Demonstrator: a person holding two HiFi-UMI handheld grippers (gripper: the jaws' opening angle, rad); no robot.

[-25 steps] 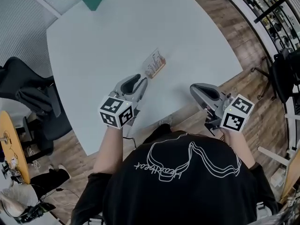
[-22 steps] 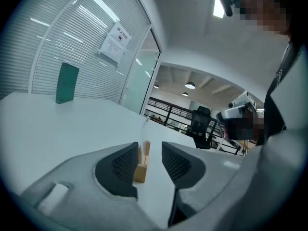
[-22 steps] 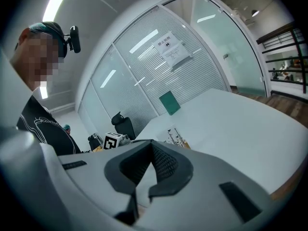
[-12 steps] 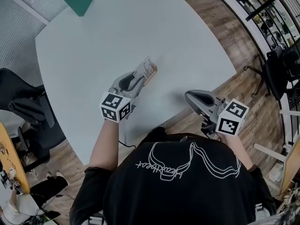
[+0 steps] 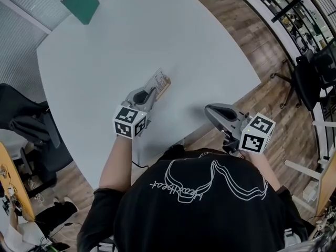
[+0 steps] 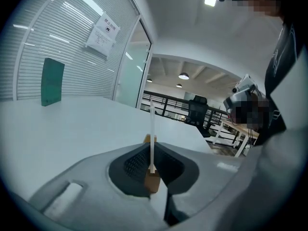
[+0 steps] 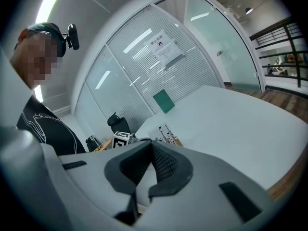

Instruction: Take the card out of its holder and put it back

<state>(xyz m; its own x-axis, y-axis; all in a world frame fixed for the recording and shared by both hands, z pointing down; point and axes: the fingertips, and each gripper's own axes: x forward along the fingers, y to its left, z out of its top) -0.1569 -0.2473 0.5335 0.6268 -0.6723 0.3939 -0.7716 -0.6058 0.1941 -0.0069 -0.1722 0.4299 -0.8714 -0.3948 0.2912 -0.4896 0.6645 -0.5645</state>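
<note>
A white card [image 5: 158,80] stands upright in a small wooden holder [image 5: 166,84] on the white table [image 5: 105,51]. My left gripper [image 5: 151,93] reaches the card from the near side. In the left gripper view the card [image 6: 152,124] runs edge-on between the two dark pads, with the wooden holder [image 6: 152,182] below it. The jaws are closing and the pads [image 6: 137,162] meet the card near its base. My right gripper [image 5: 209,111] hovers apart at the table's near right edge, shut with nothing in it. From the right gripper [image 7: 152,153] view the card [image 7: 166,131] shows far off.
A green board [image 5: 80,1] stands at the table's far left. A black office chair [image 5: 26,119] is left of the table, another dark chair [image 5: 310,77] on the wooden floor at the right. The table's near edge runs just under both grippers.
My left gripper has moved forward from short of the card until its jaws are around it. The right gripper has shifted only slightly, staying at the near edge.
</note>
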